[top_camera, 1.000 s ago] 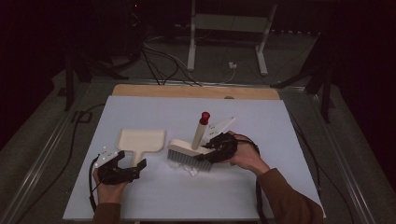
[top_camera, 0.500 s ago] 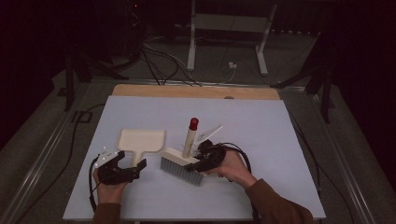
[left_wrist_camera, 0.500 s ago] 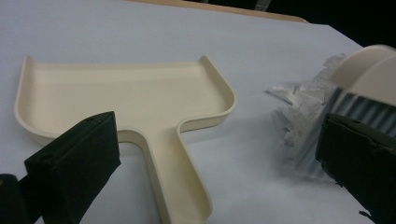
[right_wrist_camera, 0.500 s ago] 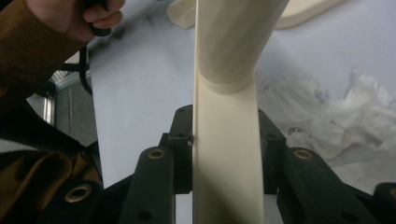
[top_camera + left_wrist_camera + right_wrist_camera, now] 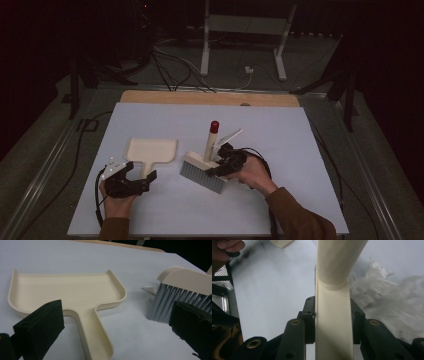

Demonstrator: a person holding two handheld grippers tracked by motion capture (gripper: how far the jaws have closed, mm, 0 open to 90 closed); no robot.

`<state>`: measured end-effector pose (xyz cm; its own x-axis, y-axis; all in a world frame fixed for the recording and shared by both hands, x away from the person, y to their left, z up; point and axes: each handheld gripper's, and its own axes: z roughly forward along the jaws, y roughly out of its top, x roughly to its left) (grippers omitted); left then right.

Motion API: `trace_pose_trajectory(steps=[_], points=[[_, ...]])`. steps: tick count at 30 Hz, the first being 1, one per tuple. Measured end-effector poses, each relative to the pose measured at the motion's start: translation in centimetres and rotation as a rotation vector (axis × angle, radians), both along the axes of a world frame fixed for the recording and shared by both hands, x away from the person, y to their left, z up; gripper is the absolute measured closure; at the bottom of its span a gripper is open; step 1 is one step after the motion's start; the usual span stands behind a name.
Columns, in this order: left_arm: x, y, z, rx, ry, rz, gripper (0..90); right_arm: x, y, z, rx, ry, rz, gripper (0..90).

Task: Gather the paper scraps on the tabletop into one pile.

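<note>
Brush (image 5: pixel 204 169): on desk (image 5: pixel 280 130) right of dustpan (image 5: pixel 151 150), bristles down, pinched at its back by right tongs (image 5: pixel 220 167). Right gripper view: crumpled scrap (image 5: pixel 384 290) beside it. Left tongs (image 5: pixel 137 181): spread astride dustpan handle. Brush stands nearer the dustpan than a second ago.

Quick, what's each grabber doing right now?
Left gripper: open, jaws either side of the cream plastic dustpan's handle, not clamped.
Right gripper: shut on the cream hand brush with grey bristles.
</note>
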<state>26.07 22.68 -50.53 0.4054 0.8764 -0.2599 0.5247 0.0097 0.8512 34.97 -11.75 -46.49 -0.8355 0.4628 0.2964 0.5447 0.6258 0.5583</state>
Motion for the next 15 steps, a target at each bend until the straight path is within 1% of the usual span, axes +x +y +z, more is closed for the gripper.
trace_pose_trajectory(steps=[1,6,8,10,13,15], points=[[0.0,0.0,0.0,0.0,0.0,0.0,0.6,0.2,-0.2,0.0,-0.003,-0.014,0.013,67.7],[0.0,0.0,0.0,-0.001,0.0,0.0,0.6,1.1,-1.5,0.1,-0.022,-0.035,0.003,67.6],[0.0,0.0,0.0,0.001,0.001,0.0,0.6,1.5,-2.1,0.1,-0.023,-0.055,0.012,67.6],[0.0,0.0,0.0,0.002,0.001,0.0,0.6,1.8,-2.6,0.2,-0.029,-0.088,0.03,67.6],[0.0,-0.1,-0.1,0.003,0.002,-0.001,0.6,2.1,-3.1,0.2,-0.039,-0.167,0.07,67.5],[0.0,-0.1,-0.1,0.003,0.002,-0.002,0.6,2.3,-3.3,0.2,-0.041,-0.212,0.096,67.3]])
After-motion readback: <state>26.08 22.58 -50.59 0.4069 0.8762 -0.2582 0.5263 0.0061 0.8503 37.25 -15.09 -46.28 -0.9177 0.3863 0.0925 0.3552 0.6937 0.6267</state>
